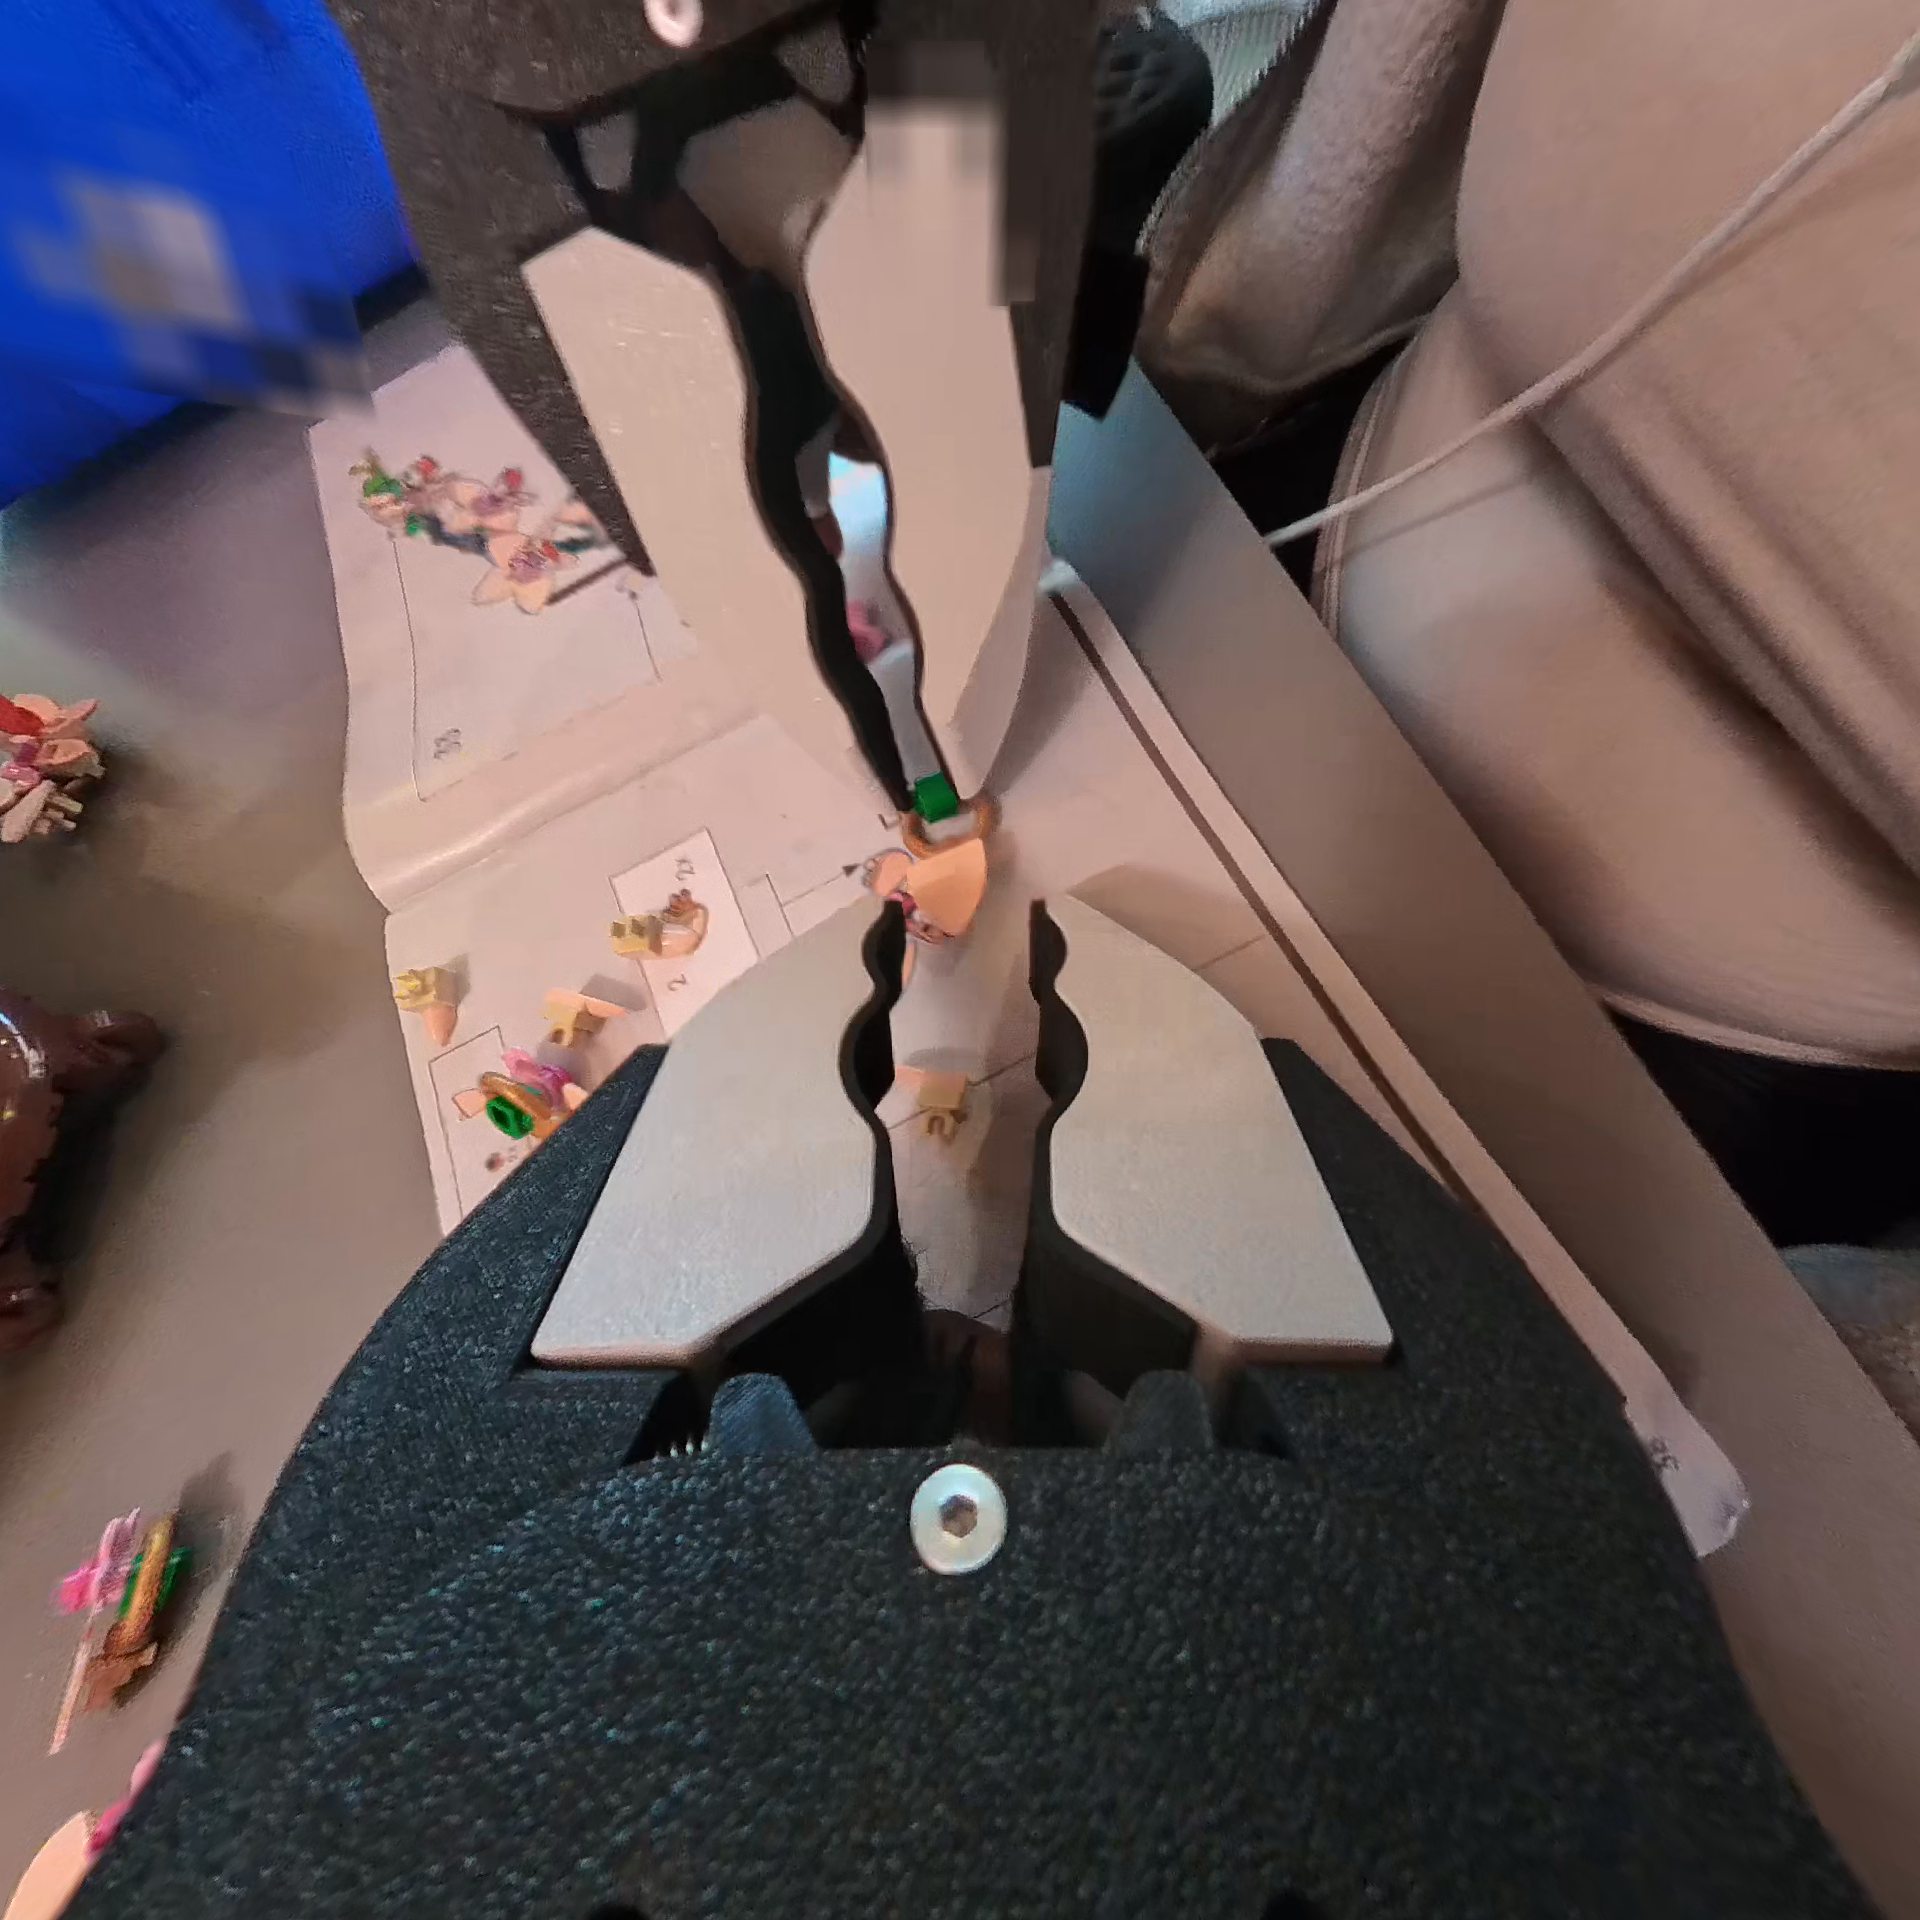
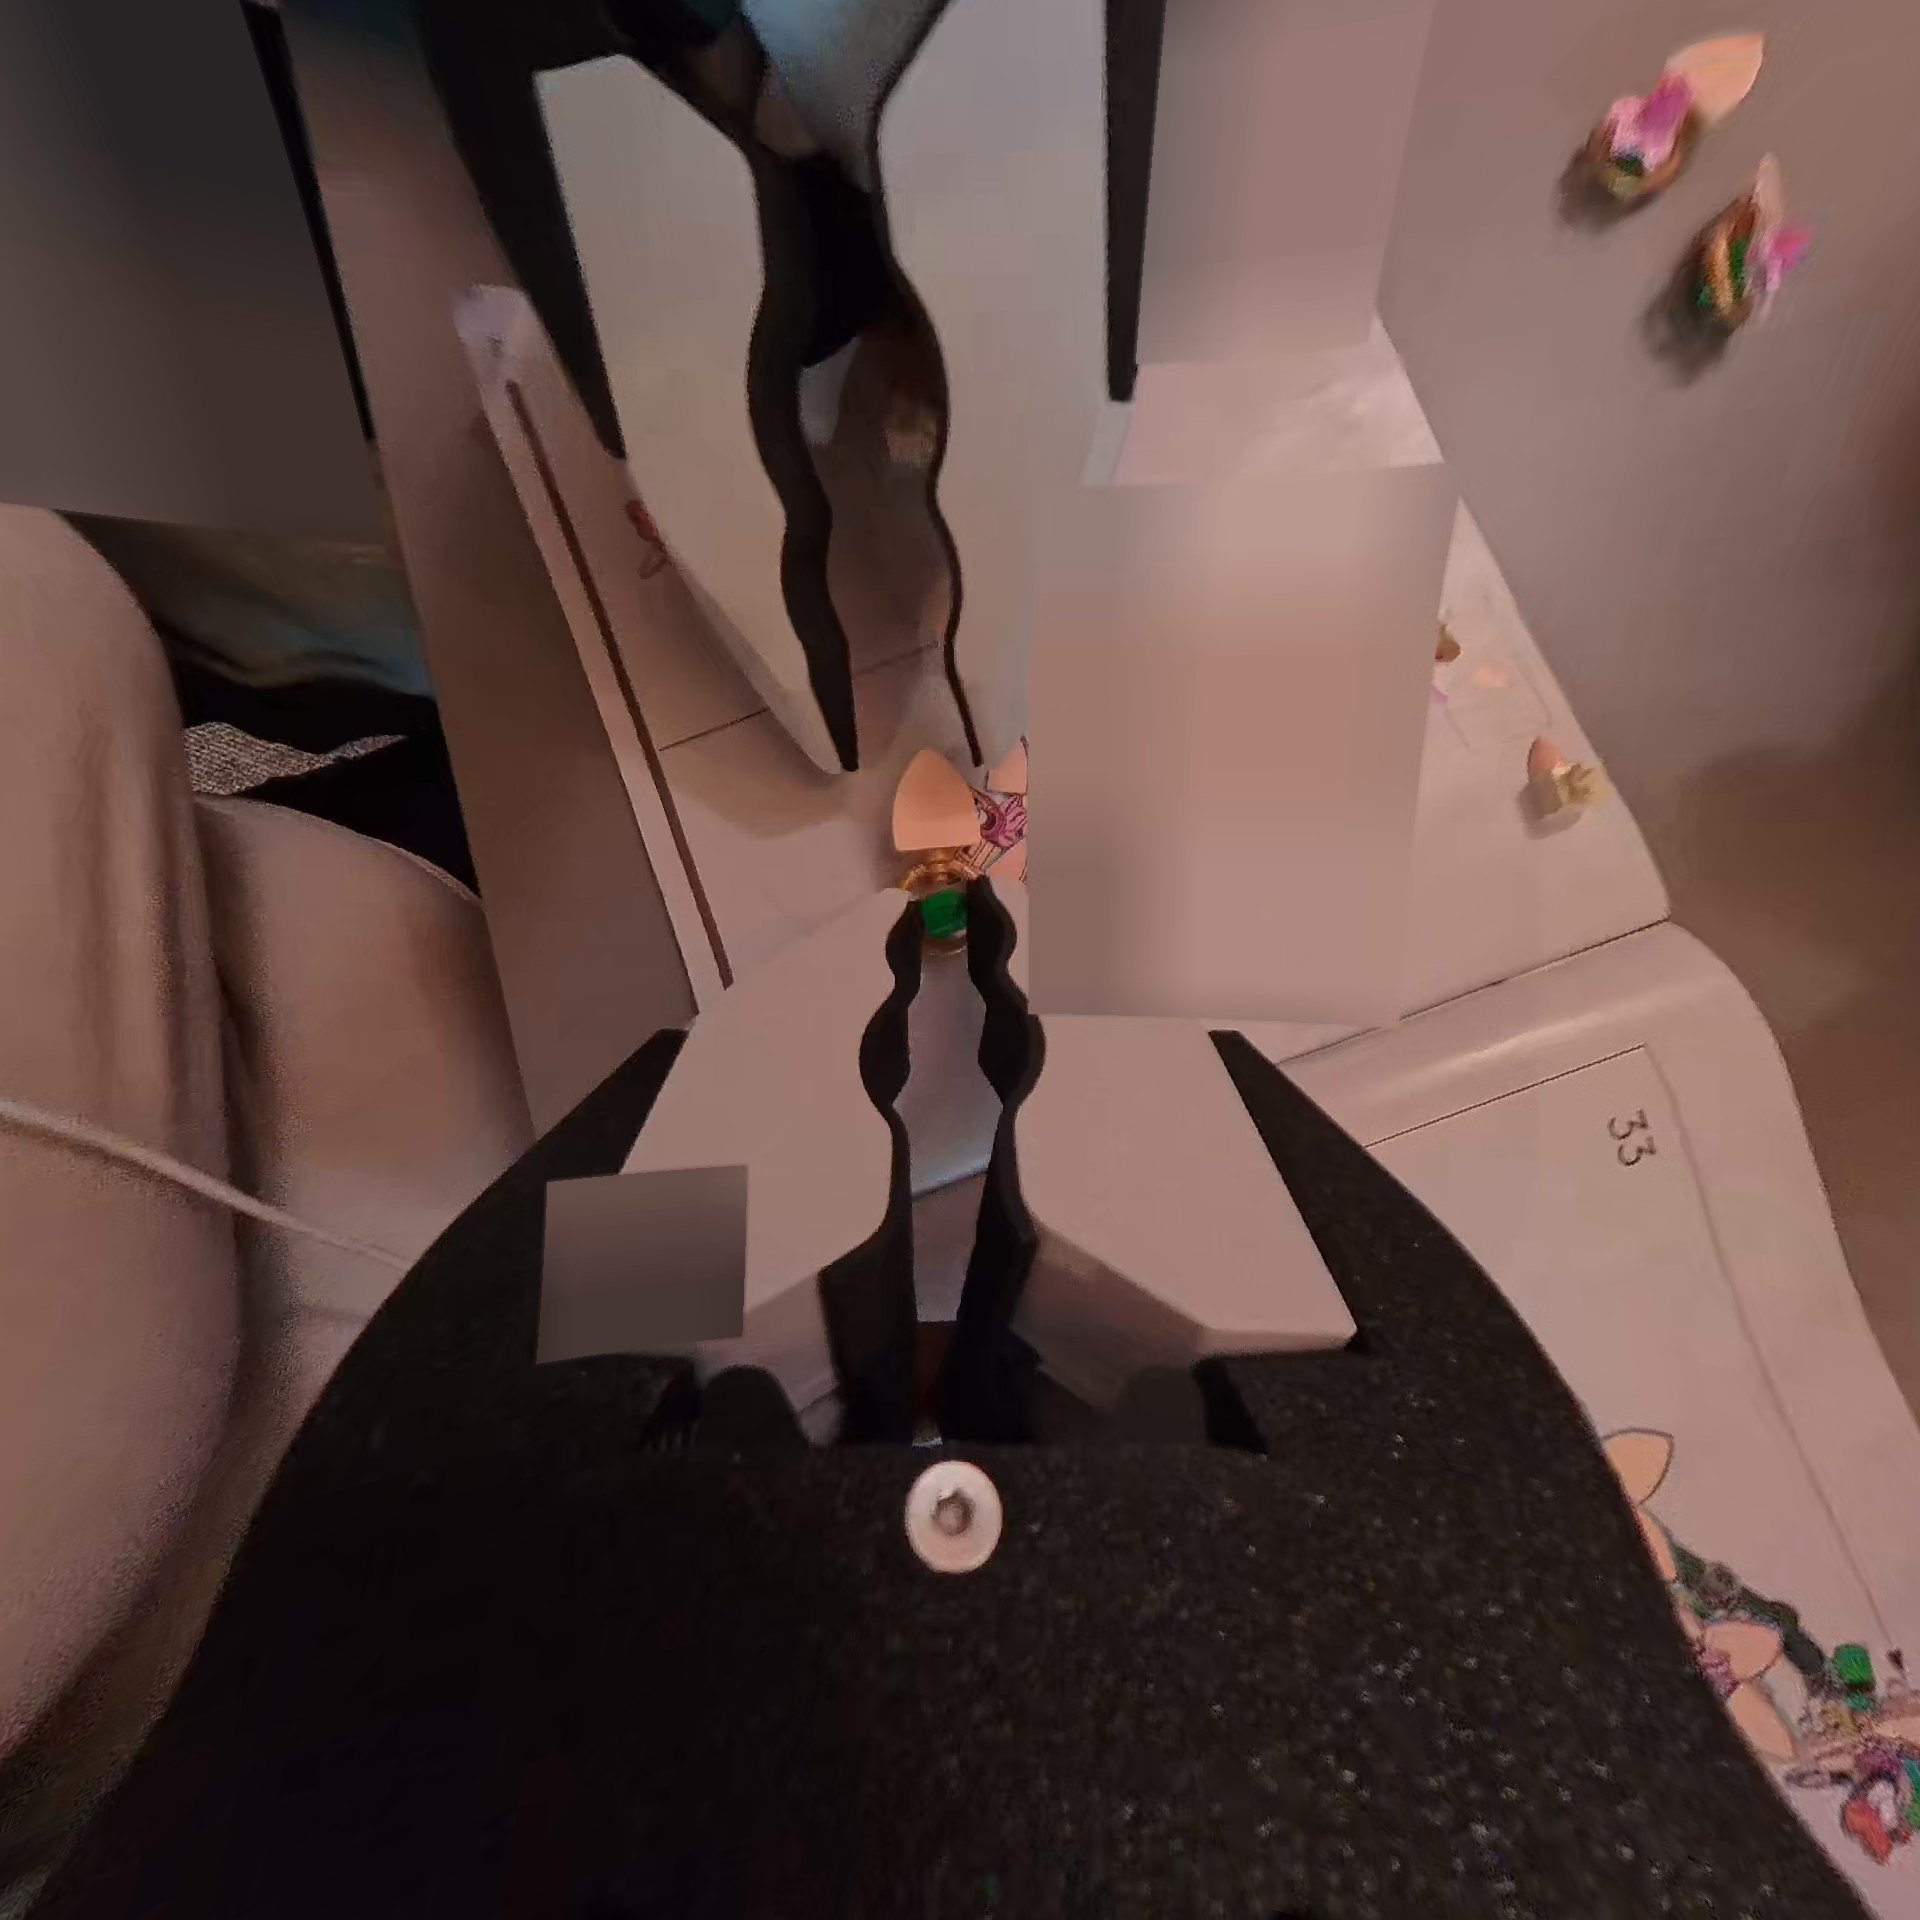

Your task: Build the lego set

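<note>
My right gripper (image 2: 943, 923) is shut on a small green piece (image 2: 943, 914) that carries a gold ring and a peach petal (image 2: 930, 812). In the left wrist view it comes down from the top (image 1: 925, 795) with the green piece (image 1: 932, 798) and the petal (image 1: 951, 881). My left gripper (image 1: 966, 916) is open, its tips just short of the petal and either side of it. In the right wrist view it reaches in from the top (image 2: 912, 761). Both are held above the open instruction booklet (image 1: 582, 831).
Loose peach and yellow pieces (image 1: 428, 1000) and a small flower assembly (image 1: 520, 1101) lie on the booklet. More flower assemblies (image 2: 1652, 135) lie on the grey table (image 1: 208, 935). A brown object (image 1: 42, 1091) is at the left. A person in beige (image 1: 1662, 623) sits at the table edge. My left and right fingertips are right by each other. The brown object (image 1: 42, 1091) is about 20 centimetres from both grippers' fingertips.
</note>
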Available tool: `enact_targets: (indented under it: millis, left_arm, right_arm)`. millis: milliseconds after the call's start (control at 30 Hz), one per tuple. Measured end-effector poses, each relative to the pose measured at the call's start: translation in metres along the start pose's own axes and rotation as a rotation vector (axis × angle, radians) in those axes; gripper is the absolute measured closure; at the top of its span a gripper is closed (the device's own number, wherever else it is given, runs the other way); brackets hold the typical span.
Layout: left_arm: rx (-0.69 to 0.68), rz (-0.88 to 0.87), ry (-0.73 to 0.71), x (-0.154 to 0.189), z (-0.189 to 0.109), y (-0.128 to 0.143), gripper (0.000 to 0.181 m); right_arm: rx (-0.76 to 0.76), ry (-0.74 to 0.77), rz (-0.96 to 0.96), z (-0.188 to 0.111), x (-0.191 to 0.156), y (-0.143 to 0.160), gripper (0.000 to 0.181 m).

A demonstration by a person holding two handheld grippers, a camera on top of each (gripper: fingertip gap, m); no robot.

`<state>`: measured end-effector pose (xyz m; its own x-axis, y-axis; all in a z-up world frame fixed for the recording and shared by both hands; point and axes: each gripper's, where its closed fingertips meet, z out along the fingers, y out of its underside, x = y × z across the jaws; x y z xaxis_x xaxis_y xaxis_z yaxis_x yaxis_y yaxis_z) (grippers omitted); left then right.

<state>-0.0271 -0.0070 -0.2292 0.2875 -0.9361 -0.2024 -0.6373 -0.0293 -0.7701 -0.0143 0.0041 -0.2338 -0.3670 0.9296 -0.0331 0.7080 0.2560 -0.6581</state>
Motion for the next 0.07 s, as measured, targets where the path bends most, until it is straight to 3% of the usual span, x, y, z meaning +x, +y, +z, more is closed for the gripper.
enact_targets:
  millis: [67]
  left_arm:
    - [0.084,-0.069,-0.001,-0.0056,-0.0069,-0.0103,0.158]
  right_arm:
    - [0.101,0.001,-0.052,-0.0092,0.0023,-0.0090,0.173]
